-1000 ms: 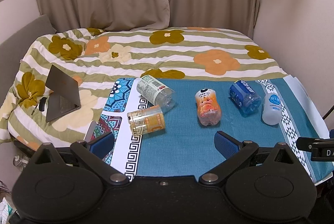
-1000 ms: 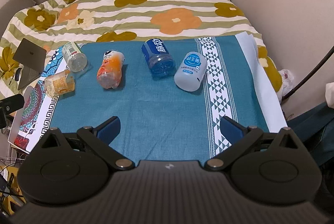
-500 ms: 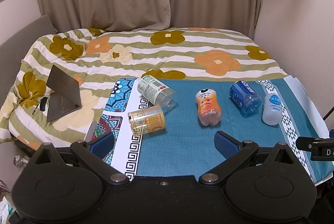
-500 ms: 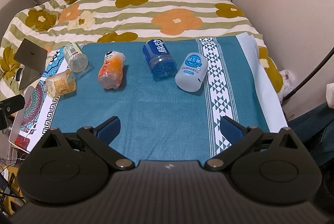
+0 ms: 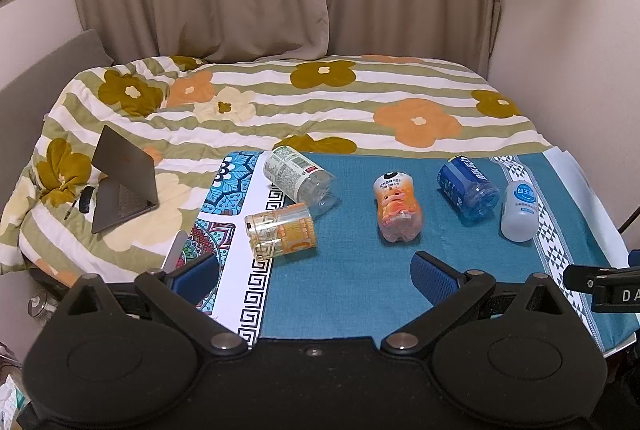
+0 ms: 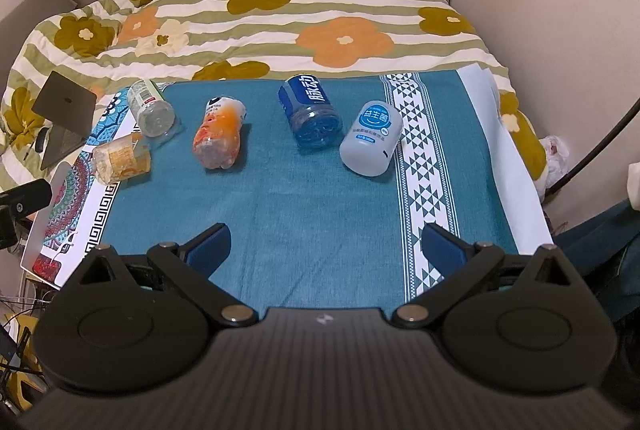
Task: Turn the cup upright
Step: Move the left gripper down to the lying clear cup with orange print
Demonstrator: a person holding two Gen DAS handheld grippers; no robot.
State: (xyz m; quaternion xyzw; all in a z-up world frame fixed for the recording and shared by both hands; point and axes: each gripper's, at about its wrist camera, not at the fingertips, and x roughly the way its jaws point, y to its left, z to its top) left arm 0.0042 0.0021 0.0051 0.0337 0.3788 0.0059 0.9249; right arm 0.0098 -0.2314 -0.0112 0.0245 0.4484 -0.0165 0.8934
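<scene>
Several cut-bottle cups lie on their sides on a teal cloth: a yellow-labelled one, a clear green-labelled one, an orange one, a blue one and a pale white-blue one. My left gripper is open and empty, just in front of the yellow and orange cups. My right gripper is open and empty, well short of the blue and white cups.
The cloth lies on the near part of a bed with a flowered striped quilt. An open laptop sits at the left. A patterned mat borders the cloth's left side. Curtains and walls close the back and right.
Both grippers have shifted very slightly; the scene sits a little lower in both views. No cup has moved.
</scene>
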